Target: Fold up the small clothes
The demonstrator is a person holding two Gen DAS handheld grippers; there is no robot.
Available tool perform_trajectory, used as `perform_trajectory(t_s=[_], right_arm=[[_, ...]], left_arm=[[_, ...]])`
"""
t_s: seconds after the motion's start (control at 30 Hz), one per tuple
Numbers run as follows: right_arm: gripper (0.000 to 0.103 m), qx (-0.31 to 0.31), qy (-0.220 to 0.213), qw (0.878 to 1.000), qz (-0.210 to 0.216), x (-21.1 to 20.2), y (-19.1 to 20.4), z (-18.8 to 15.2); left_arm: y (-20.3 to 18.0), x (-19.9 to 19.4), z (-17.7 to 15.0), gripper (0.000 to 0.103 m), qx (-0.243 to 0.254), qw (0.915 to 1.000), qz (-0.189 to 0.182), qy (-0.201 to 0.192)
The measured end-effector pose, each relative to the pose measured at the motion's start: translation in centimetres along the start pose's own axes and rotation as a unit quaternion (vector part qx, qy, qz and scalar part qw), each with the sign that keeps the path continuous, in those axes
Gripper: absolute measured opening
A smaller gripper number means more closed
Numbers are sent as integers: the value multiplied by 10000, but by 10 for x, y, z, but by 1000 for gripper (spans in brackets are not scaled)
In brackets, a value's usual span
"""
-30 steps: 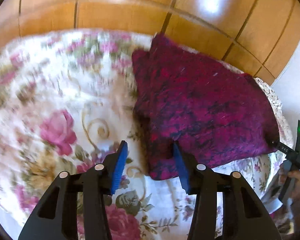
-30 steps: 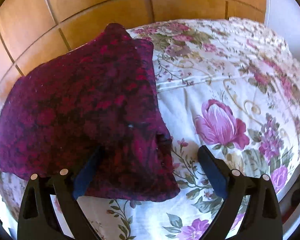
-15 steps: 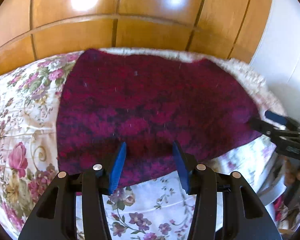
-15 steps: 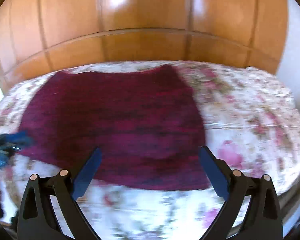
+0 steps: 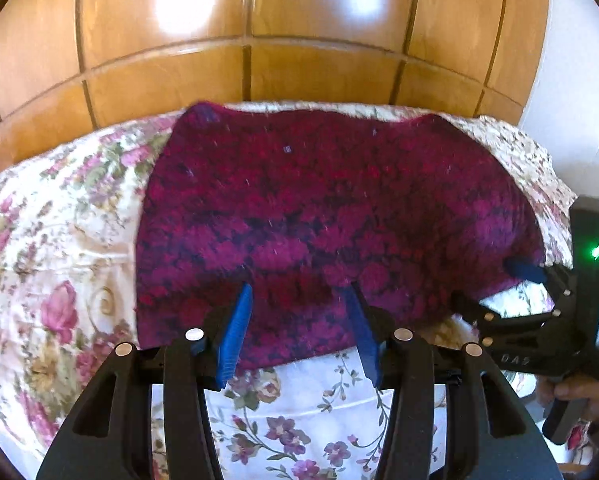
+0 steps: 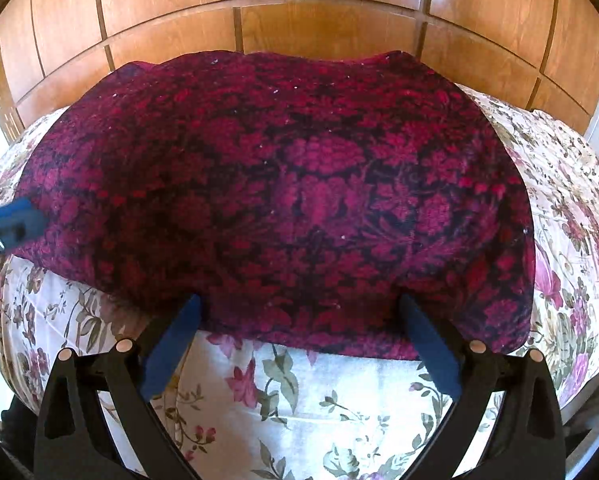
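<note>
Dark red knitted garment (image 5: 331, 220) lay spread flat on bed with floral cover (image 5: 59, 264), wooden panelled wall (image 5: 259, 40) behind. Left gripper (image 5: 297, 332) hovered over garment's near edge, jaws opening, blue fingers (image 5: 233, 338) apart, fabric visible between them, not pressed. Right gripper (image 5: 499, 292) at garment's right corner, jaws spread; hand (image 5: 579, 394) on its handle.

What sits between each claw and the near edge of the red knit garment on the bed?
Nothing visible. The left claw, jaws opening, straddles the red knit garment at its near hem. The right claw stands open at the same hem, with only flowered bedspread beneath.
</note>
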State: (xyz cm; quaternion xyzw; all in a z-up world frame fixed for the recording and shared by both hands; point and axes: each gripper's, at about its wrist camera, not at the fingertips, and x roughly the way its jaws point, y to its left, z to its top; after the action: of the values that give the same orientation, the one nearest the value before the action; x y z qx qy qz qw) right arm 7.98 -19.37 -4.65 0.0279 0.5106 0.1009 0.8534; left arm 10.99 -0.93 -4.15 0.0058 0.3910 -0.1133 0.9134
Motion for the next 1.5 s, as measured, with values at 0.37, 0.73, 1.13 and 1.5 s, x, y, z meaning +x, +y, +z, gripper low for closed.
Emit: perform_trajectory(t_s=[0.37, 0.73, 1.13, 1.5], right_arm=[[100, -28, 117, 9999, 54, -1, 3, 5], [100, 324, -385, 9987, 76, -40, -23, 39], [89, 1298, -675, 9888, -290, -15, -80, 95], [54, 1562, -253, 9873, -119, 38, -107, 130]], left_arm=[[15, -8, 17, 63, -103, 9991, 326, -234], [36, 0, 24, 63, -228, 9981, 551, -141], [126, 23, 63, 63, -1540, 9880, 88, -83], [167, 81, 90, 52, -2496, 9600, -1227, 337]])
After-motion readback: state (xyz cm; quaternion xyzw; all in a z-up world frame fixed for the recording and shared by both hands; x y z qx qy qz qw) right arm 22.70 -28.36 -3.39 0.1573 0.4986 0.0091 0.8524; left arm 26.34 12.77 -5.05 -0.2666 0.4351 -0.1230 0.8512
